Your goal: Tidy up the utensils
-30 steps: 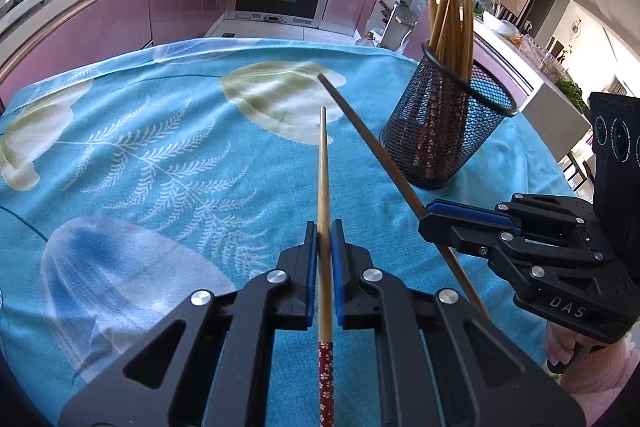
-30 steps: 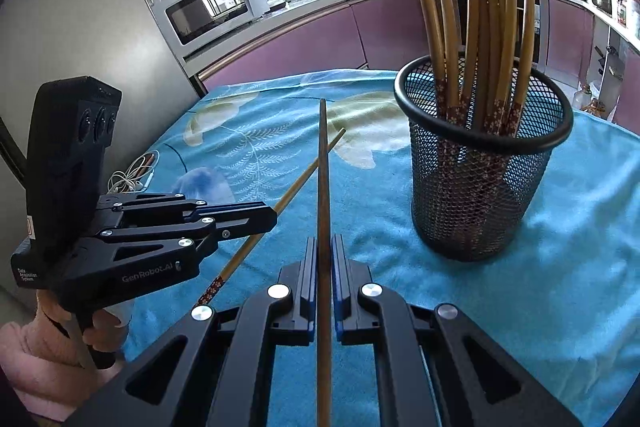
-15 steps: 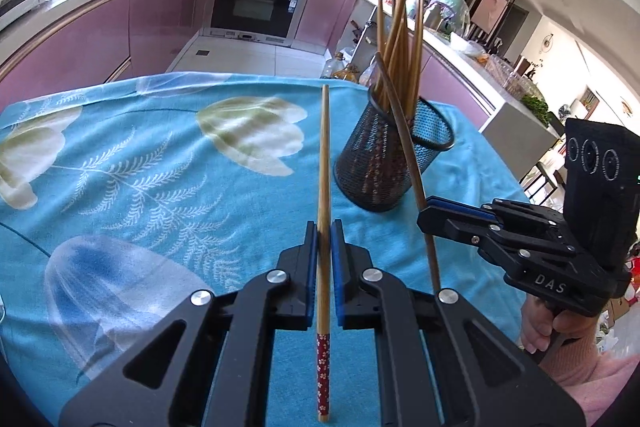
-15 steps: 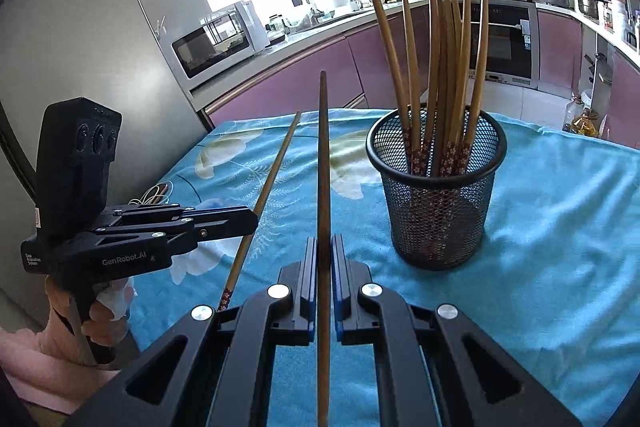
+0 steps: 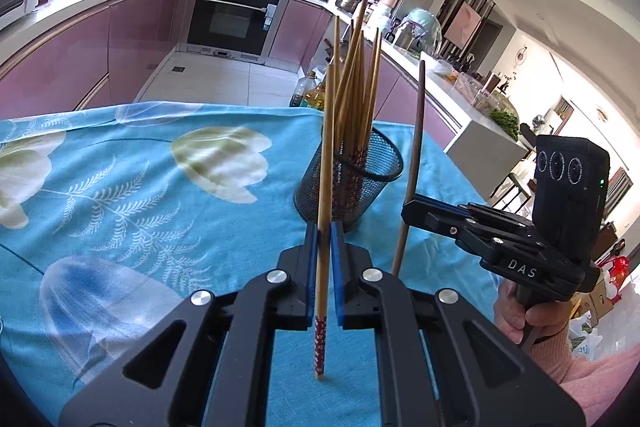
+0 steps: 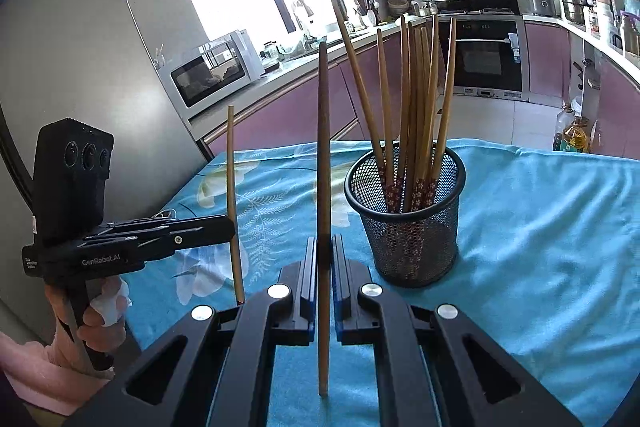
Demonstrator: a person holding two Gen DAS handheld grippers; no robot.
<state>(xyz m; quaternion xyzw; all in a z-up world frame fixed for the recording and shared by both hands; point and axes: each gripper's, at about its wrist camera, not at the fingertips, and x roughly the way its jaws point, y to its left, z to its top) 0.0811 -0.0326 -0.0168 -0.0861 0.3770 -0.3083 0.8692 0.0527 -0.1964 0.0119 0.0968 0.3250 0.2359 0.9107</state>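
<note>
A black mesh cup point(image 5: 349, 179) point(image 6: 406, 223) stands on the blue tablecloth with several wooden chopsticks point(image 6: 416, 107) upright in it. My left gripper point(image 5: 324, 231) is shut on a light chopstick point(image 5: 326, 155) with a red patterned end, held upright near the cup's near side. My right gripper point(image 6: 324, 247) is shut on a darker chopstick point(image 6: 323, 155), held upright left of the cup. Each gripper also shows in the other view, left gripper point(image 6: 224, 227), right gripper point(image 5: 410, 209), both raised above the table.
The table carries a blue floral cloth point(image 5: 120, 187) point(image 6: 540, 247). Its far edge drops to the kitchen floor. An oil bottle point(image 6: 574, 135) stands on the floor beyond. Counters, an oven and a microwave point(image 6: 212, 71) are in the background.
Both grippers have risen and tilted their chopsticks from slanted to upright. The cup looks farther away and lower in both views.
</note>
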